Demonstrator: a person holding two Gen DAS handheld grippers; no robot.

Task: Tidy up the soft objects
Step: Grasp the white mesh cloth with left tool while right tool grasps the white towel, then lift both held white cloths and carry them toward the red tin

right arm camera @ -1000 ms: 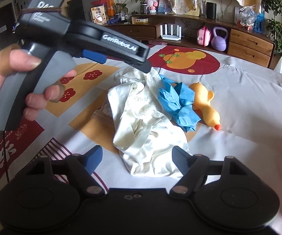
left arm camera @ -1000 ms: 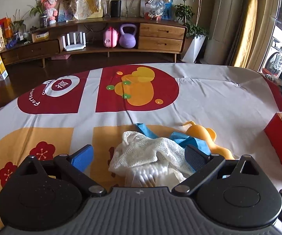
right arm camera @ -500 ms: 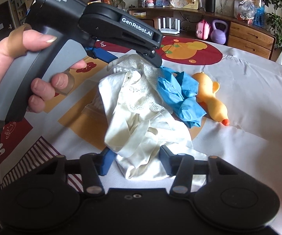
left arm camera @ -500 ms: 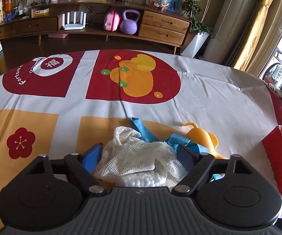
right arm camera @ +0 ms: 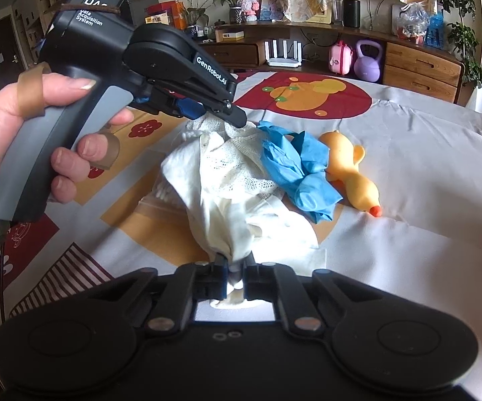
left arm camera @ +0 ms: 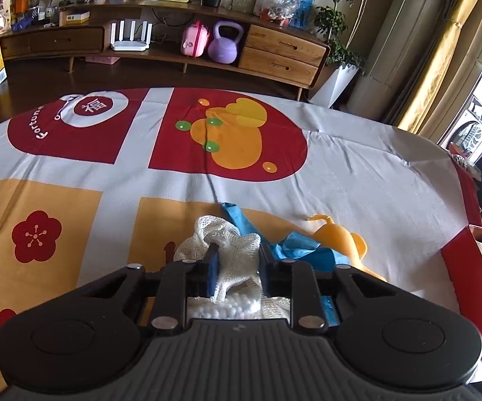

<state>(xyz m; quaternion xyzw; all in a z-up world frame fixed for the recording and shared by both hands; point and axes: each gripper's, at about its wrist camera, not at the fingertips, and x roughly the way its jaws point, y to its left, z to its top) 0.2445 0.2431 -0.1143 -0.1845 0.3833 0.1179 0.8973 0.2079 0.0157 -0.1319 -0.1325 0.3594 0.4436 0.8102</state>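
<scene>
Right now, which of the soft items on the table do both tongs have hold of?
The cream cloth: left tongs pinch its mesh end, right tongs its plain end. The blue glove and yellow duck toy lie beside it, ungripped.

We see a home living room. A low wooden sideboard (left arm camera: 274, 53) holds a kettlebell (left arm camera: 224, 44), router (left arm camera: 130, 36) and potted plants (left arm camera: 336, 23). Curtains (left arm camera: 441, 53) hang beside it.

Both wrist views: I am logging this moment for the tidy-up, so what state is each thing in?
Left hand-held gripper: shut on the far end of the white cloth.
Right hand-held gripper: shut on the near end of the white cloth.
White cloth: bunched, held at both ends.
Blue glove: crumpled, lying against the cloth.
Yellow rubber duck: lying on its side, untouched.
Red box: open.
</scene>
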